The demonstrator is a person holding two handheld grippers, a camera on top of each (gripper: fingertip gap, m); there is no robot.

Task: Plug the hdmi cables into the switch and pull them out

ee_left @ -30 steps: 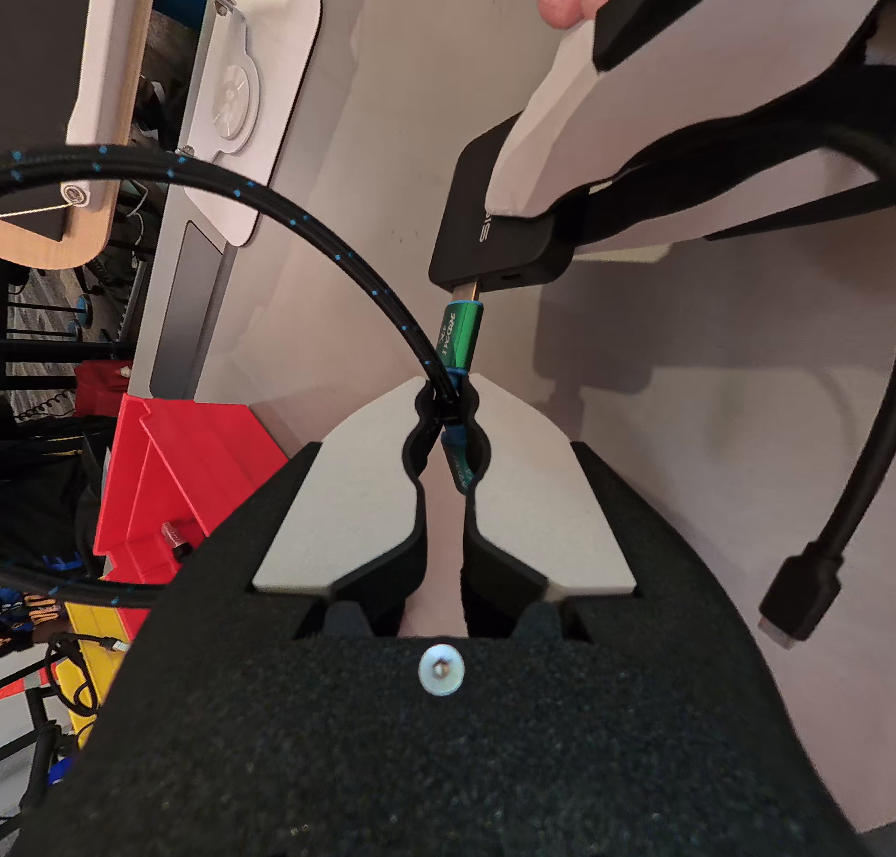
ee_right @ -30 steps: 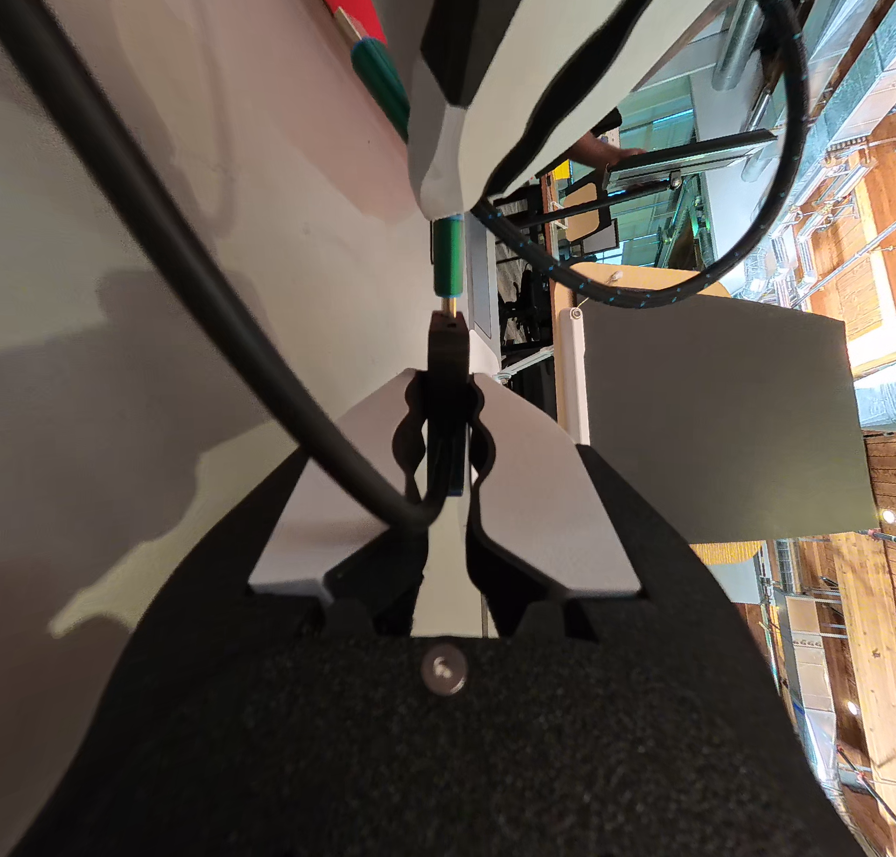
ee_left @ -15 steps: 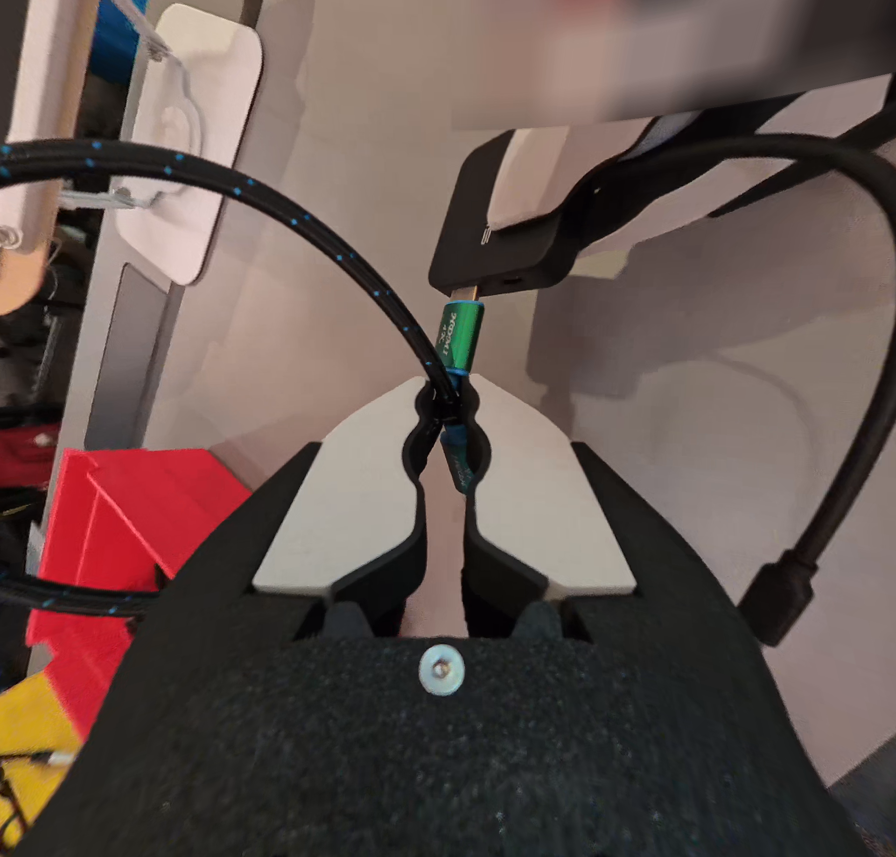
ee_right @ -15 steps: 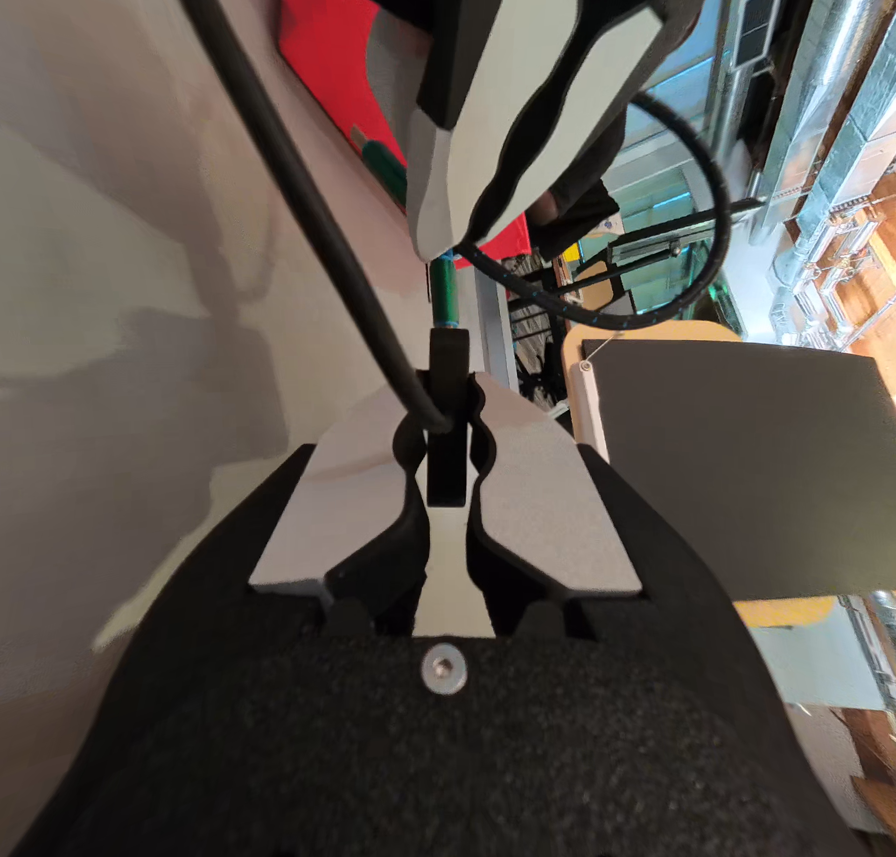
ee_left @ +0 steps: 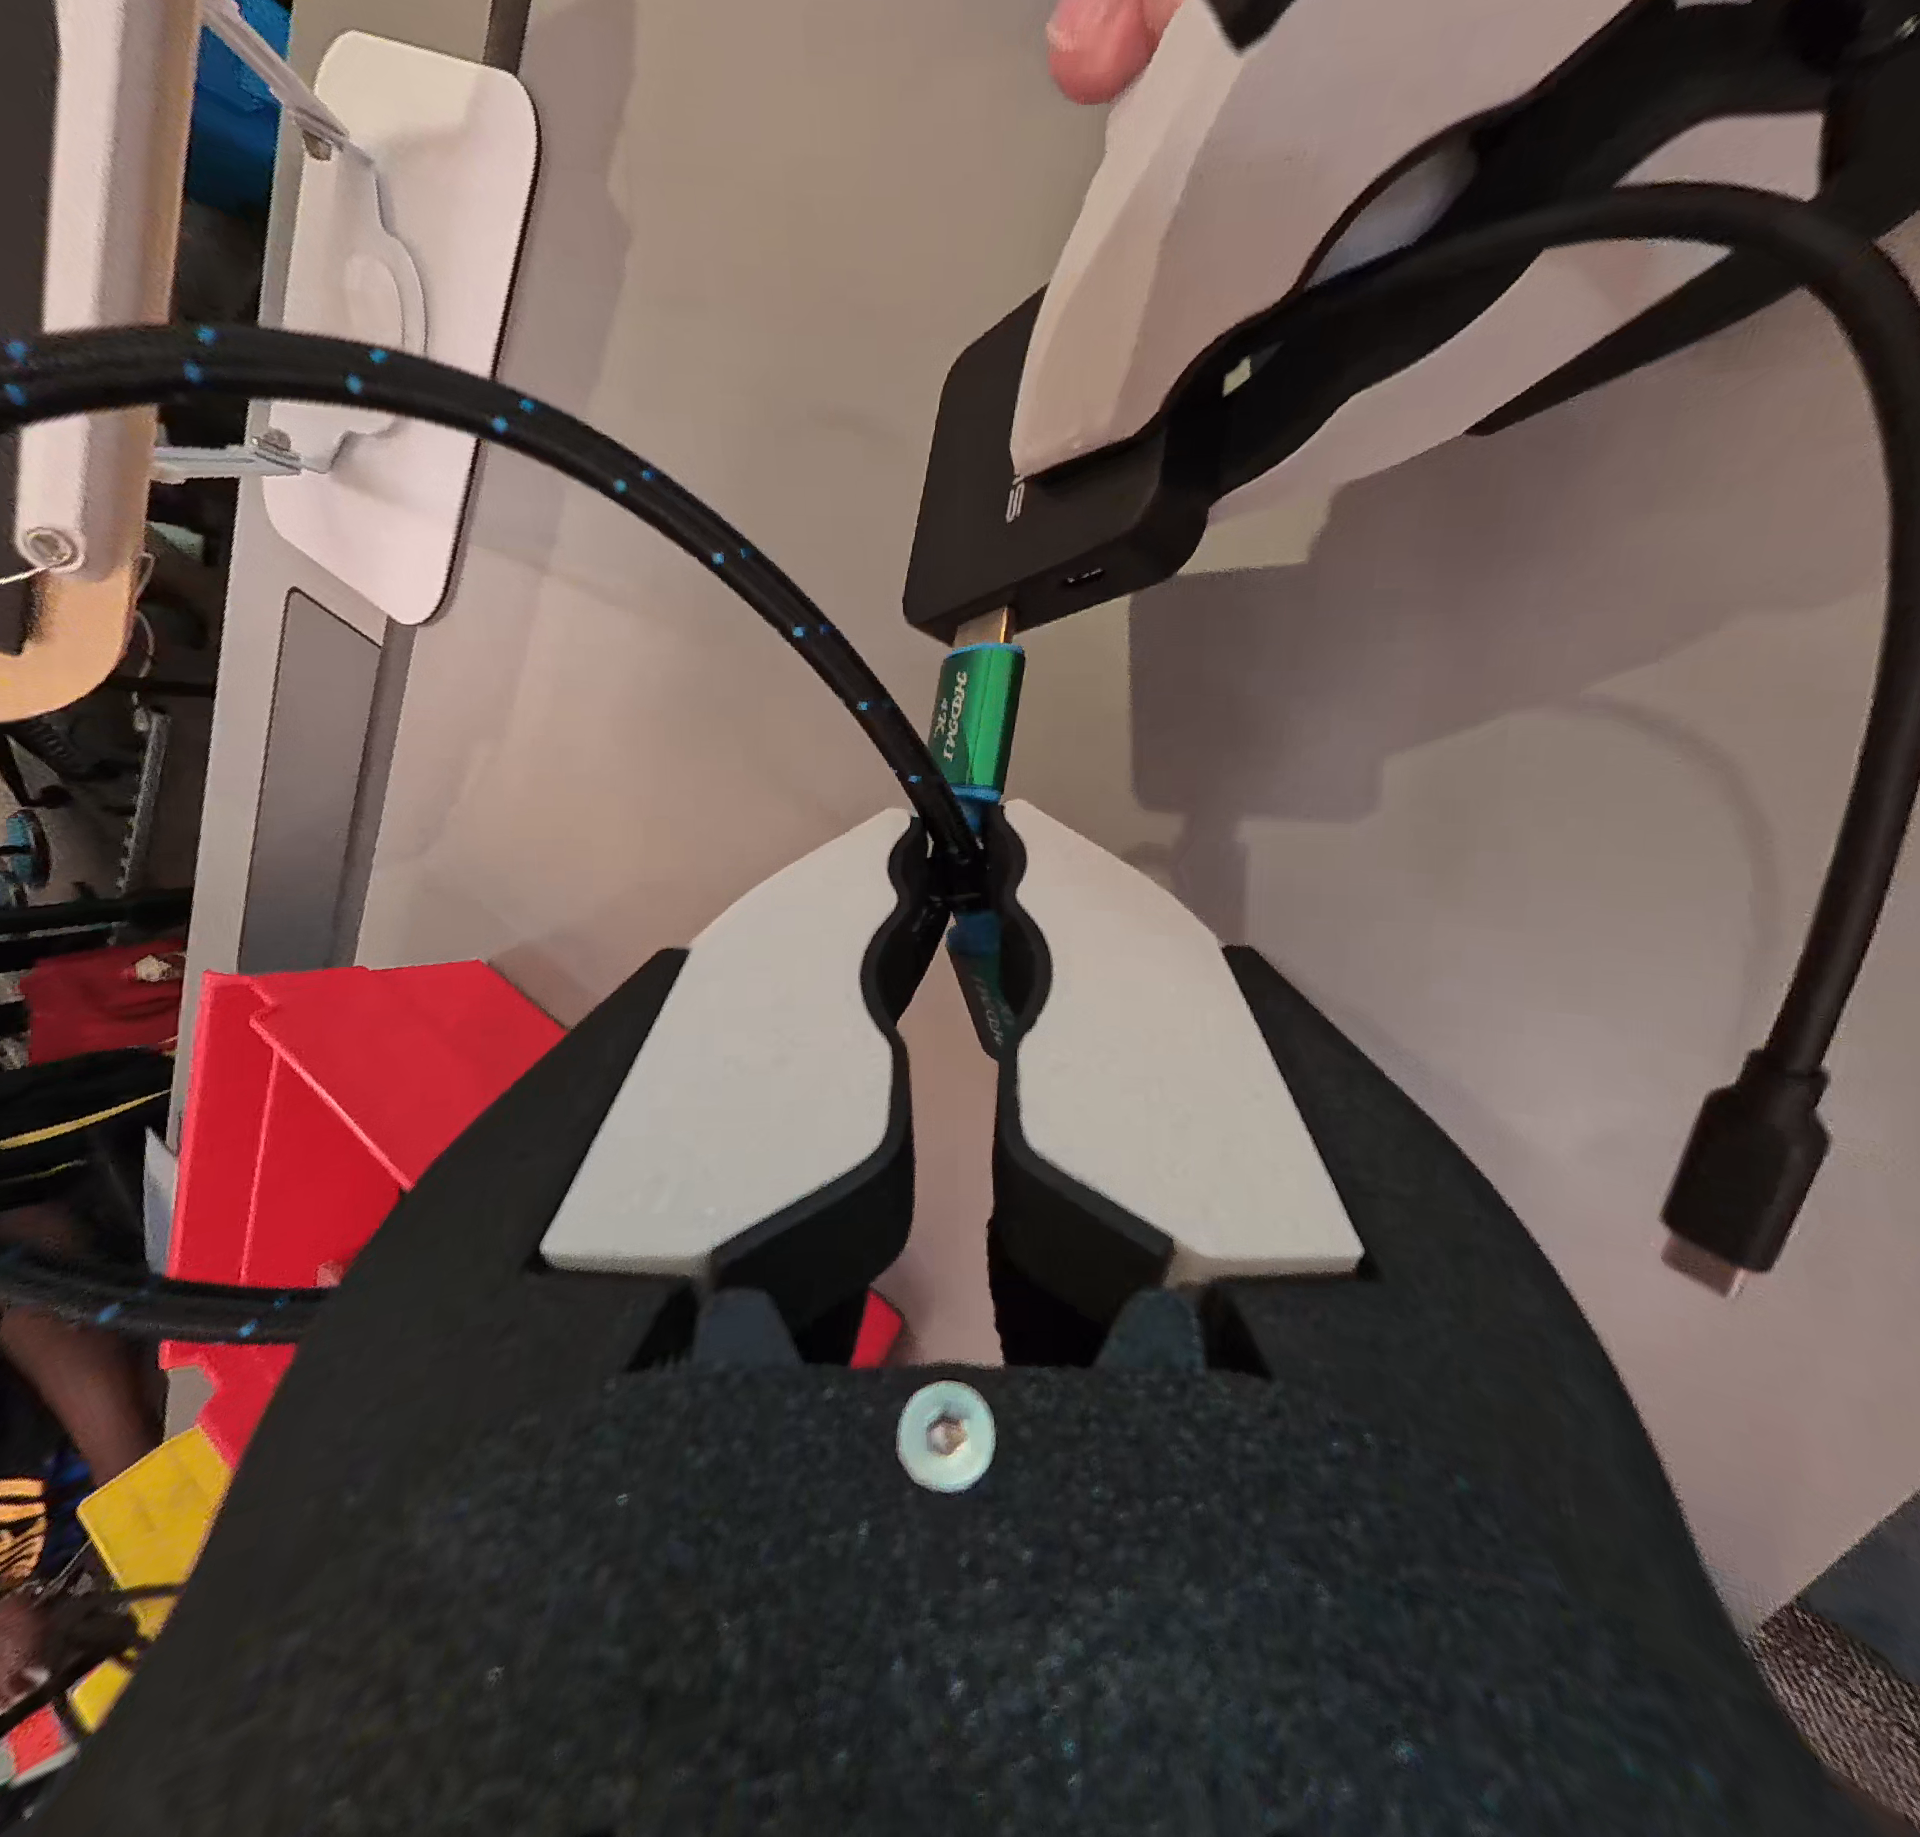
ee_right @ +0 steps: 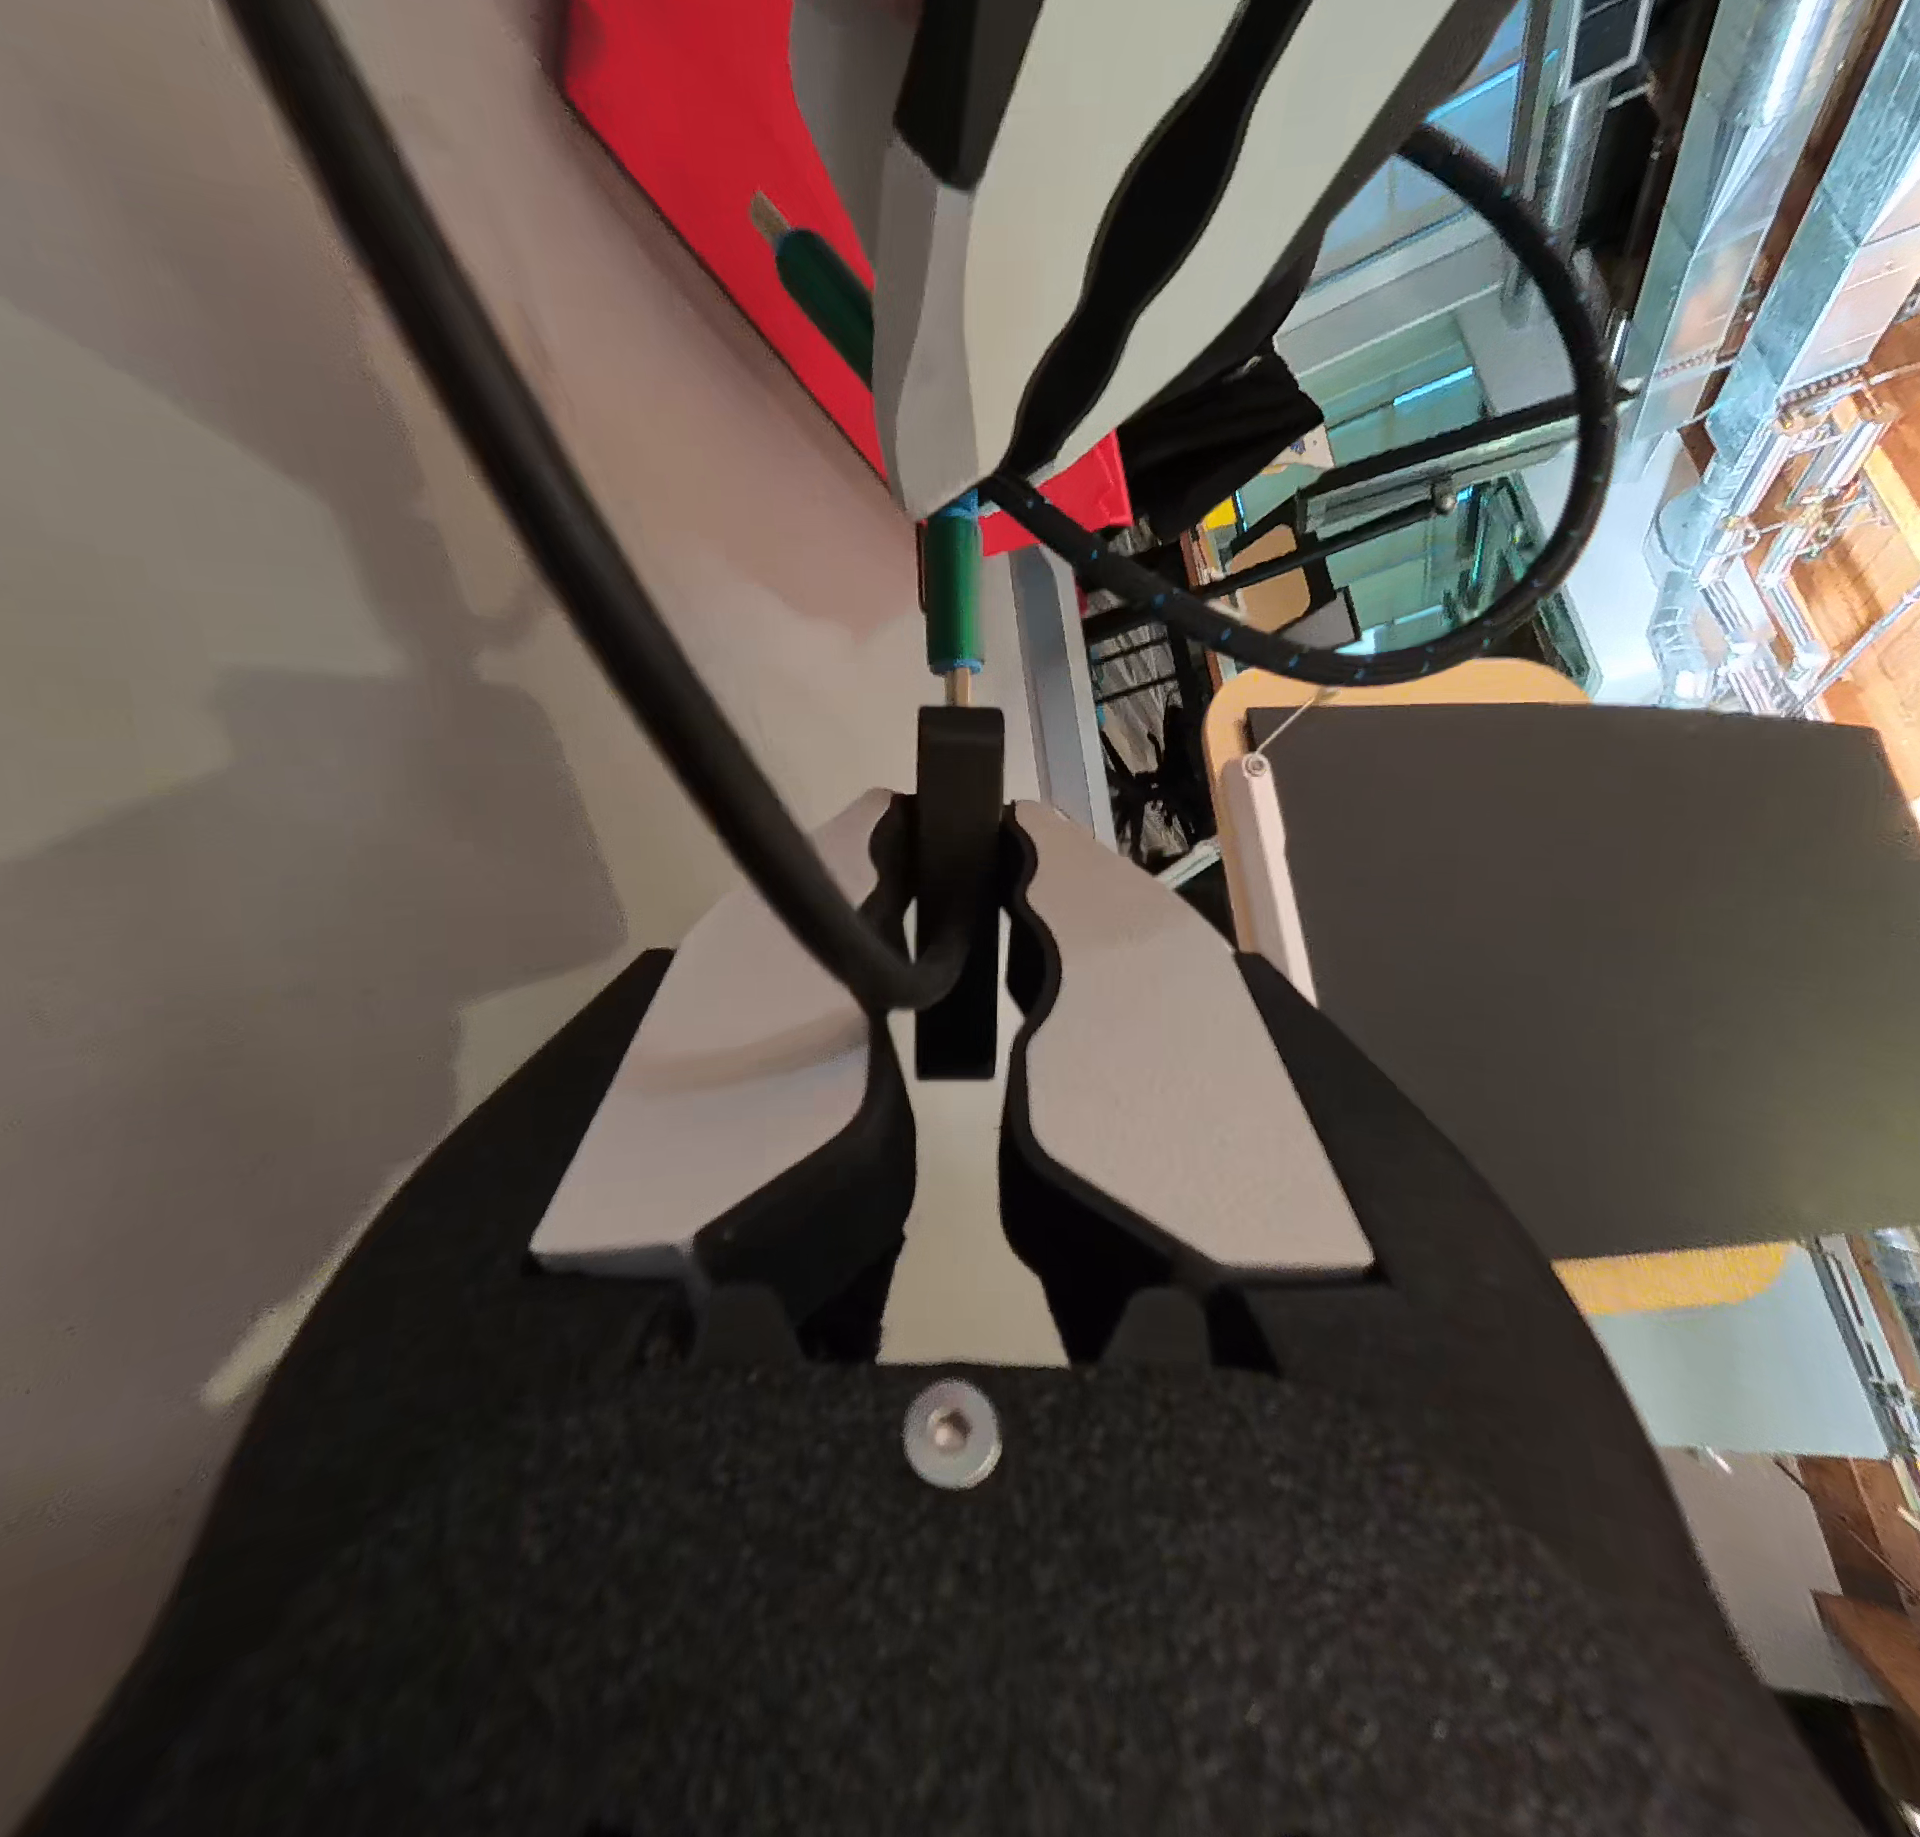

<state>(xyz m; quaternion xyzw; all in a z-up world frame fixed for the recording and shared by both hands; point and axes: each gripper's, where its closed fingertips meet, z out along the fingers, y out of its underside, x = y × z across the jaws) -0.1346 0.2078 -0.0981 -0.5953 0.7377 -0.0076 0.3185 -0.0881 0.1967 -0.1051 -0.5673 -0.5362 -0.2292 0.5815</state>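
- Left wrist view: the left gripper point(ee_left: 961, 857) is pressed together on the braided cable point(ee_left: 582, 447) right behind the green HDMI plug point(ee_left: 975, 722), pinching it at the fingertips.
- The plug's metal tip sits partly inside a port on the edge of the black switch point(ee_left: 1023, 530); a strip of bare metal shows between the green shell and the switch.
- The right gripper point(ee_left: 1101, 457) reaches in from the upper right, closed on the switch and holding it above the pale table point(ee_left: 1455, 800); a person's finger point(ee_left: 1117, 16) rests on its top.
- A smooth black cable point(ee_left: 1891, 561) arcs from the switch and hangs free, its plug point(ee_left: 1745, 1179) dangling at the right.
- A red bin point(ee_left: 343, 1101) lies at the lower left.
- Right wrist view: the right gripper point(ee_right: 958, 852) clamps the switch point(ee_right: 958, 894) edge-on between its fingers.
- The green HDMI plug point(ee_right: 956, 592) points into the switch's far edge, held by the left gripper point(ee_right: 940, 499), which comes down from above.
- The smooth black cable point(ee_right: 499, 416) leaves the switch and runs up to the left.
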